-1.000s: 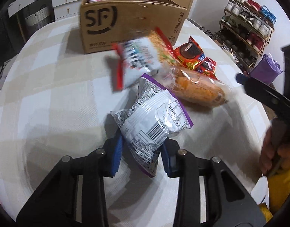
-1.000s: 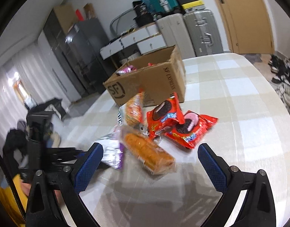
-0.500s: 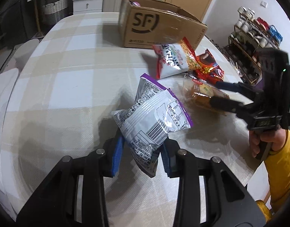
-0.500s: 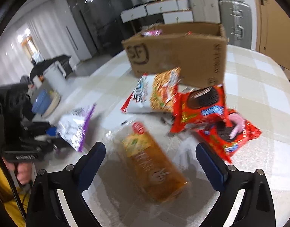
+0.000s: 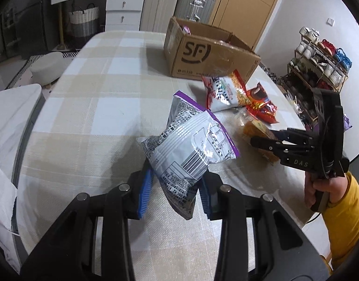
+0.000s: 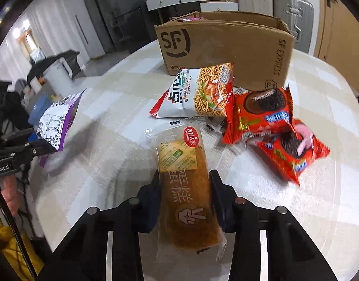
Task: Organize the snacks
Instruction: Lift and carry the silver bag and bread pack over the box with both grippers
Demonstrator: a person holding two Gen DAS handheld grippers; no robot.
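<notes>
Table: we see a rounded top under a beige-and-white checked cloth (image 5: 104, 98).
Far wall: we find white drawer units (image 5: 123, 7), with a ribbed white suitcase (image 5: 160, 2) and a silver suitcase (image 5: 196, 4) standing side by side next to them.
Basket: a woven basket (image 5: 83, 21) with dark handles stands on the floor under the left drawers.
Door: we see a light wooden door (image 5: 245, 7) with a lever handle.
Right wall: plain white, and against it a wooden shoe rack (image 5: 317, 63) filled with shoes.
Left side: we make out pale curtains (image 6: 46, 25), daylight at a small window (image 6: 24, 39), and a tall dark cabinet (image 6: 99, 16).
</notes>
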